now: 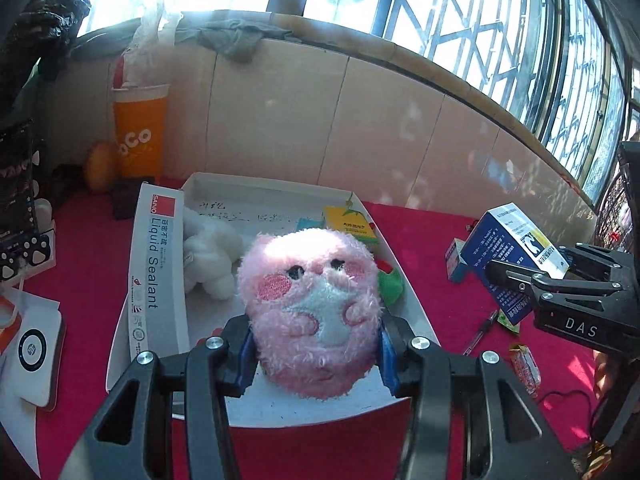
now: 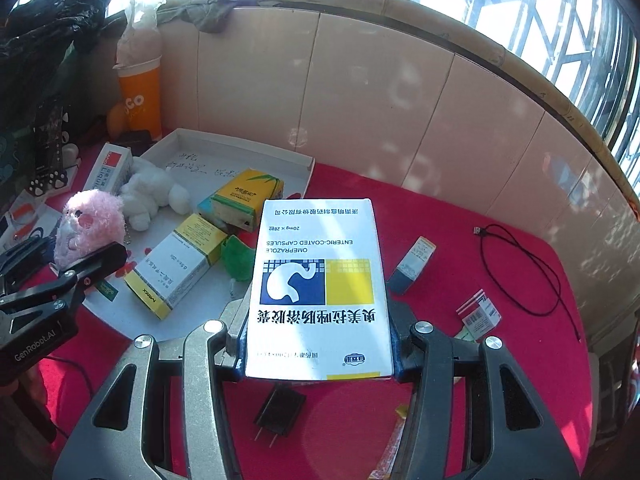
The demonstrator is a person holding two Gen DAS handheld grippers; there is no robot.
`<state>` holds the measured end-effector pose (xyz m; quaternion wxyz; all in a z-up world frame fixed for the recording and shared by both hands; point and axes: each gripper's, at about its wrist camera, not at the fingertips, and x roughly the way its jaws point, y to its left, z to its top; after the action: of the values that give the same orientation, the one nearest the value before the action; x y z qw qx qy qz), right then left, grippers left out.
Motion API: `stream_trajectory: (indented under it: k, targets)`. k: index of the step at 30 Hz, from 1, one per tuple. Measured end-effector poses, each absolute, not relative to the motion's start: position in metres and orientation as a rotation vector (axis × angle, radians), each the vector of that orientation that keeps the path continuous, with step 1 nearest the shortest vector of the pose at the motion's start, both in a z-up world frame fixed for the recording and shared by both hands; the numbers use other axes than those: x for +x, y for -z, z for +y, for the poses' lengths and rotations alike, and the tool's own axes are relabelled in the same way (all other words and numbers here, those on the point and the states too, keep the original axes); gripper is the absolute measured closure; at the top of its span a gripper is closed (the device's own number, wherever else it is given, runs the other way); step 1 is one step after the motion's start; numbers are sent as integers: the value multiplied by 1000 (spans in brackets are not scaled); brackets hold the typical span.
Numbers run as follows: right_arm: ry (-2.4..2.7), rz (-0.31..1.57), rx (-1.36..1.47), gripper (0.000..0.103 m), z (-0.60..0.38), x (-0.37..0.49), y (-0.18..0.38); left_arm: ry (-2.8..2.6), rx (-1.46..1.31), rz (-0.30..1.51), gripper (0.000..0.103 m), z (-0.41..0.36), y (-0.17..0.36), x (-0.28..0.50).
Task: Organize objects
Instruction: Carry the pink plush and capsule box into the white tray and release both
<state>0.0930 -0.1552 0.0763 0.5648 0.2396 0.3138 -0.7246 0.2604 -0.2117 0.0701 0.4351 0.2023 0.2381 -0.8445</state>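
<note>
My left gripper (image 1: 314, 354) is shut on a pink plush toy (image 1: 312, 312) and holds it over the front of the white cardboard tray (image 1: 404, 276). The tray holds a Liquid Sealant box (image 1: 158, 272), a white plush (image 1: 208, 256), a yellow box (image 1: 350, 222) and a green item (image 1: 390, 286). My right gripper (image 2: 318, 354) is shut on a white and blue medicine box (image 2: 318, 288), held above the red table right of the tray (image 2: 240, 148). The pink plush (image 2: 90, 224) also shows in the right wrist view, as does a yellow and white box (image 2: 180, 264).
An orange cup (image 1: 138, 136) stands at the back left by the tiled wall. On the red cloth lie a small box (image 2: 412, 266), a black cable (image 2: 520, 264), a black plug (image 2: 280, 406), a pen (image 1: 480, 330) and a wrapped sweet (image 1: 526, 366). Cards and gadgets lie left (image 1: 36, 350).
</note>
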Motion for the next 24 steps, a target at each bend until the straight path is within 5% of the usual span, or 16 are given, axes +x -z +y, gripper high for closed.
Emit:
stream_trajectory:
  k: [21, 24]
  targets:
    - [1508, 647, 733, 52, -292, 123, -55, 2112, 510, 618, 51, -265, -59, 272]
    - [1460, 596, 738, 42, -308, 130, -53, 2115, 518, 613, 39, -265, -56, 270]
